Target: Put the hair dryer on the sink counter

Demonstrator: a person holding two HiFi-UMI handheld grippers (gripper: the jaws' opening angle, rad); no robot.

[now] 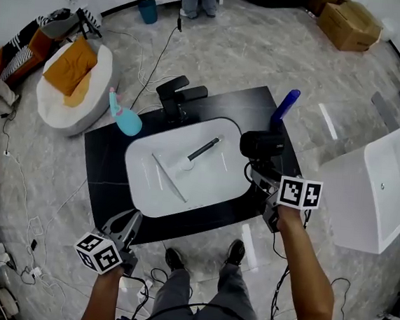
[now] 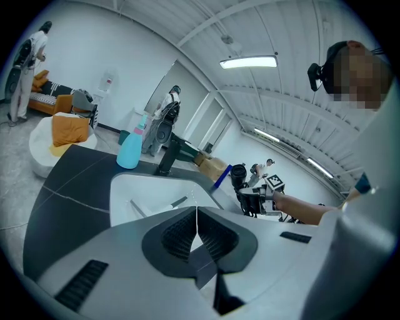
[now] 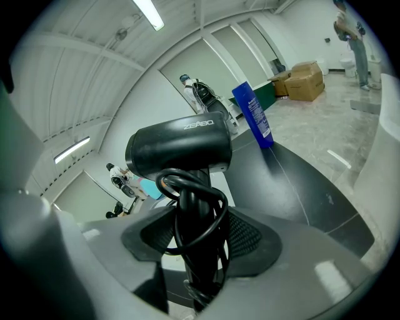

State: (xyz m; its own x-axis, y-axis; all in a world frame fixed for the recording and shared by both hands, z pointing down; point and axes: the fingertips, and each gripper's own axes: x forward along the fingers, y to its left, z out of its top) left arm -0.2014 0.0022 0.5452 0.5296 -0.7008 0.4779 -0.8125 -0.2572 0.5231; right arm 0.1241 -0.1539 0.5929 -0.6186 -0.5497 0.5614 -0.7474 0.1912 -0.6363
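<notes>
Pale grey marbled stone floor all round. Round white floor cushion draped with orange cloth at far left, brown cardboard boxes far right. Overhead, a long ceiling strip light, lit.

A: Where is the black hair dryer?

B: The right gripper holds it by the handle, over the right end of the black flat counter, just beside the white rectangular sink basin. Whether it touches the counter, I cannot tell.

A: And the left gripper?

B: It is at the counter's front edge, on the left.

A: What else is there?

B: A black tap behind the basin, a light blue spray bottle to its left, and a tall dark blue bottle at the right. A dark-handled brush lies in the basin.
</notes>
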